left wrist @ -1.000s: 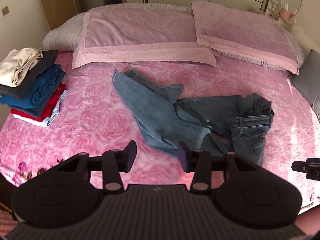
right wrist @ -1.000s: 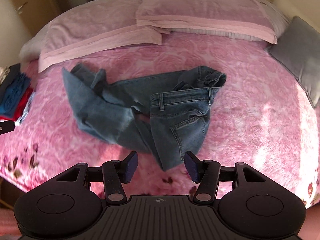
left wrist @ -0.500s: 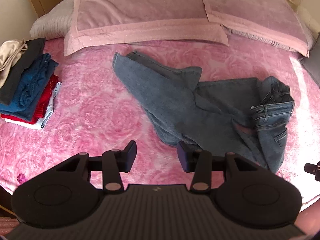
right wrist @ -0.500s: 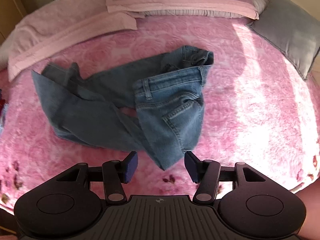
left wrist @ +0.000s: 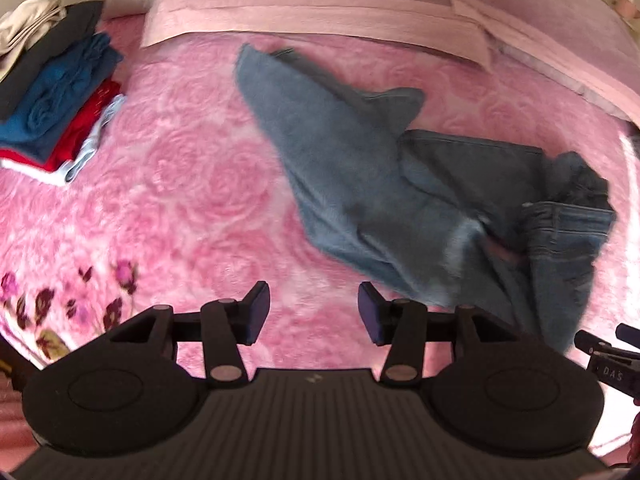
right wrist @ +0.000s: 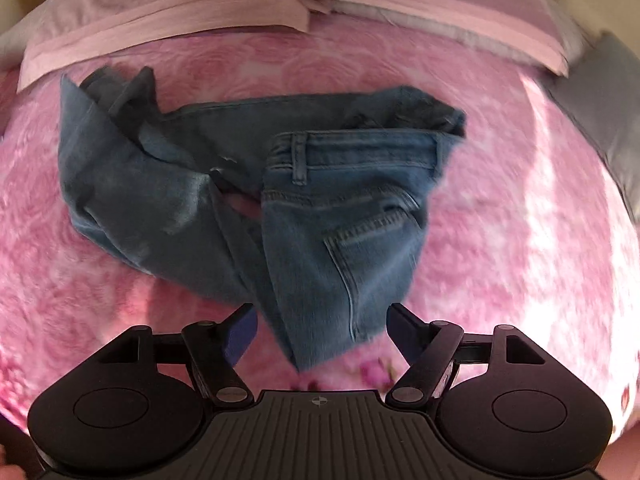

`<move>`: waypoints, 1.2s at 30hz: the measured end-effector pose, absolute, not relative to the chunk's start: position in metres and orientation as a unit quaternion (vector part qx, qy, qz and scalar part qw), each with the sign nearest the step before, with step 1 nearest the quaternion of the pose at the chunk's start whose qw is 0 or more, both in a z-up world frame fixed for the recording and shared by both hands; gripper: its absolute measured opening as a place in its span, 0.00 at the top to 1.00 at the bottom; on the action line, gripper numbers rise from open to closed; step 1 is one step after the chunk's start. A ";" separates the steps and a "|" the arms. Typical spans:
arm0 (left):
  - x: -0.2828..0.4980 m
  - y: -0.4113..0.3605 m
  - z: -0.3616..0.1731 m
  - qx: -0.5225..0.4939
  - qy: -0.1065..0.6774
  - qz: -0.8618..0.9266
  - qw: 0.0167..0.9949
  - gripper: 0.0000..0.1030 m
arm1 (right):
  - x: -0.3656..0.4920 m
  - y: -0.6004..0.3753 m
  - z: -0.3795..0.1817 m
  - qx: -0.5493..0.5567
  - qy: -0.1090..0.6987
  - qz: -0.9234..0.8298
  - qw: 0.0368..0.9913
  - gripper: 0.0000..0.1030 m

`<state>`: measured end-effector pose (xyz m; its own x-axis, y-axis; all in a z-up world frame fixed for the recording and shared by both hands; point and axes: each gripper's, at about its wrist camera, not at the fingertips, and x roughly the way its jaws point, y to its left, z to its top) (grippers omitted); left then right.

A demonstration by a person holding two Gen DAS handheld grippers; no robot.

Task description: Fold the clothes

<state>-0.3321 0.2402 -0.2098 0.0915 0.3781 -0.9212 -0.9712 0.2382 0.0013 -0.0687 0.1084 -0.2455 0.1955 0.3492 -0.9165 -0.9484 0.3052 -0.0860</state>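
blue jeans (right wrist: 248, 200) lie crumpled and twisted in the middle of the pink rose-pattern bedspread (left wrist: 188, 184), waistband and back pocket toward the right gripper's side, legs trailing off toward the pillows (left wrist: 320, 4). left gripper (left wrist: 313, 312) hangs over bare bedspread just beside the near edge of a leg, jaws about half apart and opening, nothing between them. right gripper (right wrist: 322, 330) is over the lowest corner of the seat panel, jaws wide and opening, denim in the gap but pads not pressing it. stack of folded clothes (left wrist: 52, 92) sits at the bed's left edge, well apart from the jeans. grey cushion (right wrist: 600, 108) at right.
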 end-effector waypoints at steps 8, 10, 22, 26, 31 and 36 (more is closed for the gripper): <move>-0.345 0.247 -0.250 -0.353 0.420 0.544 0.635 0.56 | -0.092 0.133 -0.314 -0.396 0.337 0.497 0.694 0.28; -0.343 0.251 -0.257 -0.348 0.420 0.544 0.637 0.56 | -0.097 0.135 -0.334 -0.426 0.308 0.476 0.705 0.28; -0.345 0.292 -0.272 -0.332 0.406 0.547 0.653 0.52 | 0.031 0.051 -0.302 -0.181 0.388 0.351 0.833 0.92; -0.350 0.328 -0.268 -0.339 0.392 0.559 0.647 0.40 | 0.103 0.004 -0.319 -0.026 0.535 0.283 0.796 0.91; -0.339 0.399 -0.263 -0.361 0.363 0.559 0.652 0.37 | 0.132 -0.018 -0.333 0.101 0.593 0.242 0.762 0.45; -0.313 0.491 -0.275 -0.420 0.341 0.551 0.635 0.36 | 0.150 -0.021 -0.330 0.132 0.579 0.208 0.777 0.45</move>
<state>-0.3131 0.4910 -0.2751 0.1600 0.4145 -0.8959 -0.9866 0.0391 -0.1581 0.1495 -0.0212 -0.3305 0.2428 0.4765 -0.8450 -0.1699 0.8785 0.4466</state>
